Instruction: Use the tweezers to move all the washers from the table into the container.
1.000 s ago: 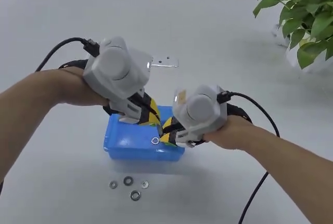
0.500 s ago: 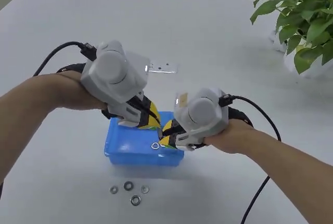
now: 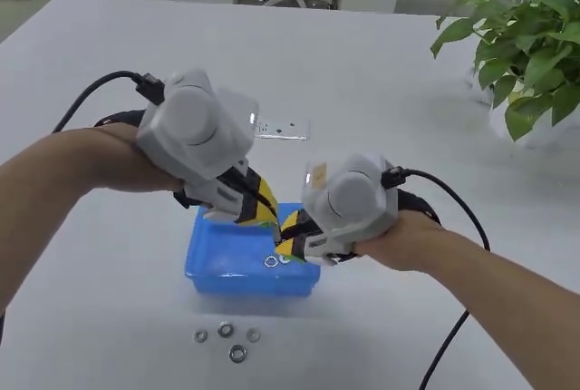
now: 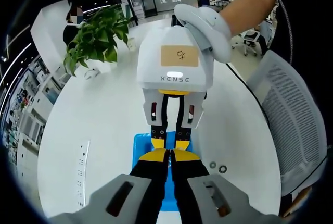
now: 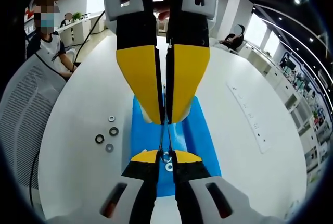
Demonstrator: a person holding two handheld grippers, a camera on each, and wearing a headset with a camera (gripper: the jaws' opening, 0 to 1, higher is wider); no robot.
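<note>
White table (image 3: 408,118) is spreading out under both my grippers. Nearest to me, four washers (image 3: 237,352) are lying loose on the bare top, just in front of the blue container (image 3: 217,263) and apart from it. Two more washers (image 3: 271,262) are sitting inside the container, near its front right corner.

Above that corner my two grippers are meeting tip to tip. My left gripper (image 3: 267,218) is reaching down from the far side, its yellow jaws pinching the thin tweezers (image 5: 163,135) between them. The tweezers are pointing down into the container, their tip ending right by one of the washers inside. I cannot tell whether the tip is gripping that washer.

My right gripper (image 3: 285,247) is coming in from the near right, its jaws standing narrow on either side of the tweezers' tip. I cannot tell whether they are pressing on it.

Farther back a flat white strip (image 3: 281,129) is lying on the table. A leafy green plant (image 3: 526,54) is standing at the far right edge.
</note>
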